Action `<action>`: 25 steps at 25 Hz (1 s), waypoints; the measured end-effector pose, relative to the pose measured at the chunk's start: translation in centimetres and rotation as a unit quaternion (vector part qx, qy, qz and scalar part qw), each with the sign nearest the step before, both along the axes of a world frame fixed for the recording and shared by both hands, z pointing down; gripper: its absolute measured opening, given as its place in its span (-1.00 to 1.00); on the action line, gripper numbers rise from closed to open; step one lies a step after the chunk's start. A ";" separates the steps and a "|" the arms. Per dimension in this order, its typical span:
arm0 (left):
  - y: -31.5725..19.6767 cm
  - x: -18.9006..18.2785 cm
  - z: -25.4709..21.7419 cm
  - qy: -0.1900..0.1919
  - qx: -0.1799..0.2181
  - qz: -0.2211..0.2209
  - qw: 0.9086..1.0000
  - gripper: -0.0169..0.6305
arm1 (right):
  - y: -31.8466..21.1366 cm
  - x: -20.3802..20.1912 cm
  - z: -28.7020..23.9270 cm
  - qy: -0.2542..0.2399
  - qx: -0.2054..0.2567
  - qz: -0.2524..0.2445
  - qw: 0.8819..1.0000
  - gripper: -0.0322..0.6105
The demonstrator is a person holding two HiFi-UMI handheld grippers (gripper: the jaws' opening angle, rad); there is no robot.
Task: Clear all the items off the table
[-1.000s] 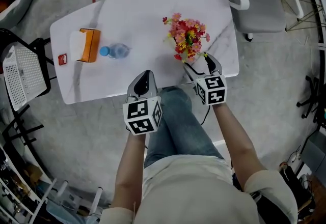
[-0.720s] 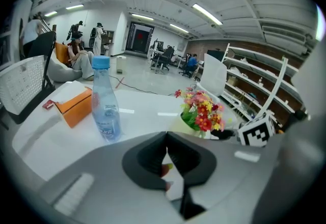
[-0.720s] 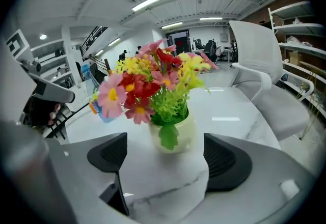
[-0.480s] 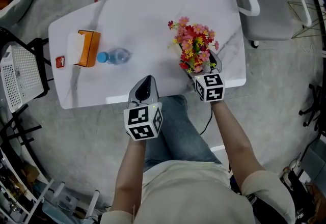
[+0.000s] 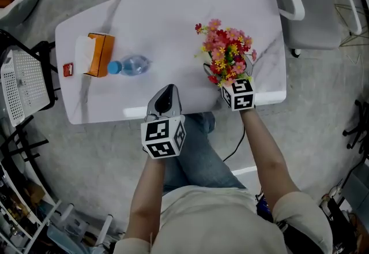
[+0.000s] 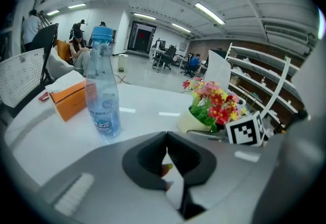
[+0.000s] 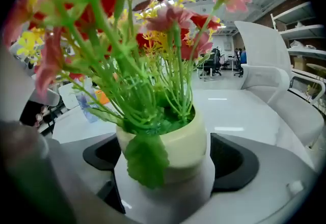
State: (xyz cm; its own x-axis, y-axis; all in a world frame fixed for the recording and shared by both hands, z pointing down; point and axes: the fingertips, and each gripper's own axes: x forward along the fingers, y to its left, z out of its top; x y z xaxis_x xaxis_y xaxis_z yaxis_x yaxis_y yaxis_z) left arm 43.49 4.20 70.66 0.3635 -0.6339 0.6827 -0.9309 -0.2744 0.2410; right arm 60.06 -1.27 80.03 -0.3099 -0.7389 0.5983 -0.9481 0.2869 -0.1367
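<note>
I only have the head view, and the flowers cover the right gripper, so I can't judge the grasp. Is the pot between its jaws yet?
Observer: Yes. In the right gripper view the cream pot stands between the jaws of the right gripper. They have just been opening and stand wide around it, not gripping.
Operator: And the left gripper, is it carrying anything?
Observer: No. The left gripper has its jaws together with nothing between them.
Operator: The bottle looks flat from up here. Is it lying down?
Observer: No. The left gripper view shows the water bottle standing upright.
</note>
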 end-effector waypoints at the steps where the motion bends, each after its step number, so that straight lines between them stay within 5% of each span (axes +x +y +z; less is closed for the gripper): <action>1: -0.1 0.0 0.2 -0.001 0.000 0.000 1.000 -0.92 | -0.3 -0.1 0.0 0.001 0.004 -0.001 1.000 0.76; 9: -0.2 -0.6 0.9 -0.002 0.001 -0.001 1.000 -0.92 | -0.6 0.0 0.6 0.064 0.017 -0.005 0.998 0.69; 25: 0.4 -2.1 -1.4 0.003 -0.015 -0.017 1.000 -0.92 | 0.0 0.0 -0.5 0.069 -0.017 -0.006 0.997 0.69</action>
